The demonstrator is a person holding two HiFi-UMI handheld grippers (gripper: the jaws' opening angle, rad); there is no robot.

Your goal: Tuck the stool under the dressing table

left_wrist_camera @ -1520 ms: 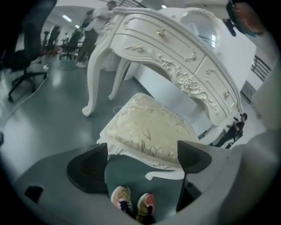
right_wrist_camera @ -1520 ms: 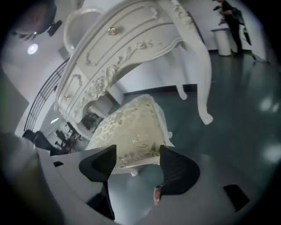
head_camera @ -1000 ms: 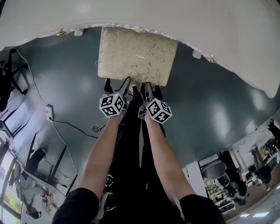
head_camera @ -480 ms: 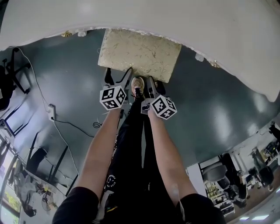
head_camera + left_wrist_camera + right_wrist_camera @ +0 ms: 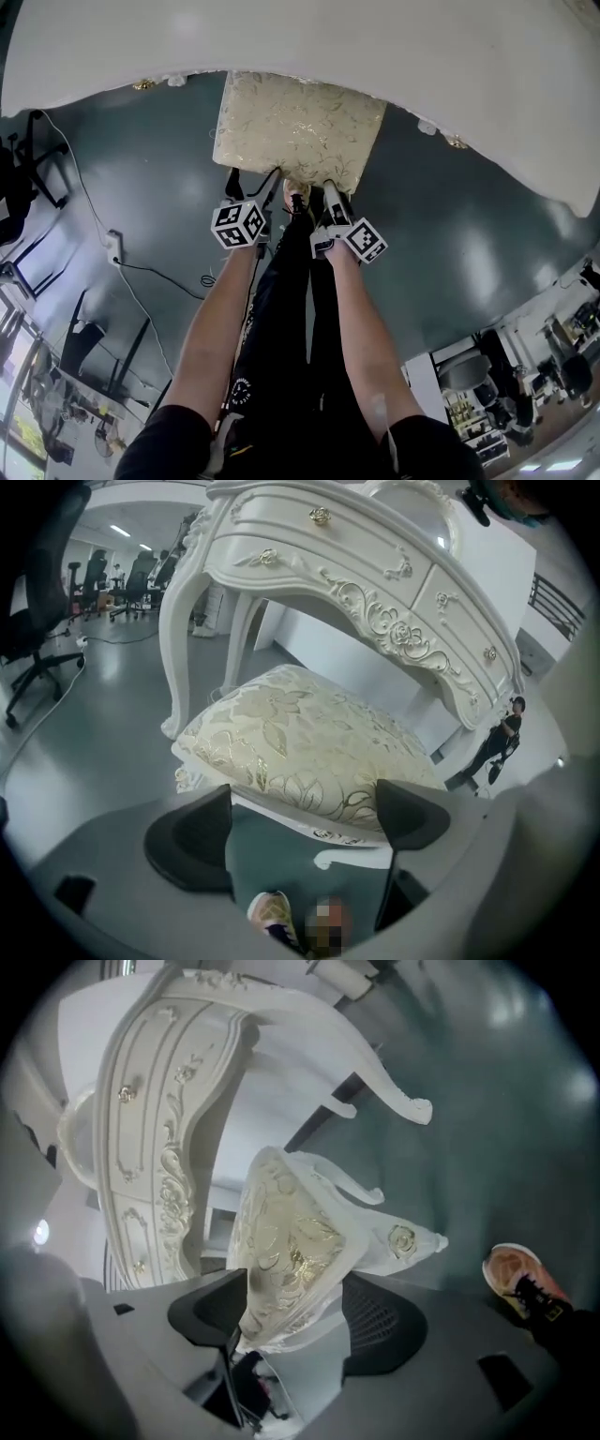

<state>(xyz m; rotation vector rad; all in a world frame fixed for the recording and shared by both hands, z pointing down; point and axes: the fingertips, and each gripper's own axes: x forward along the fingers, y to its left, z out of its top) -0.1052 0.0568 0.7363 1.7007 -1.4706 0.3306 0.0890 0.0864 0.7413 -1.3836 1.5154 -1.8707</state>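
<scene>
The stool [image 5: 298, 131] has a gold-patterned cushion on a white carved frame. Its far part sits under the edge of the white dressing table [image 5: 394, 47]. My left gripper [image 5: 253, 178] is at the stool's near edge, left of centre. In the left gripper view it [image 5: 302, 794] is open, with the cushion [image 5: 300, 742] just beyond its tips. My right gripper [image 5: 325, 192] is at the near edge, right of centre, and rolled sideways. Its jaws [image 5: 295, 1288] have just been opening, but the stool's corner [image 5: 291, 1251] fills the gap and touches both pads.
My shoe [image 5: 296, 191] rests on the green floor under the stool's near edge, and my legs stand between the arms. A power strip with a cable [image 5: 113, 246] lies on the left. Office chairs [image 5: 37, 602] stand far left. A curved table leg [image 5: 176, 639] stands beside the stool.
The right gripper has rolled, and its marker cube has swung to the right. Both grippers have stayed at the stool's near edge.
</scene>
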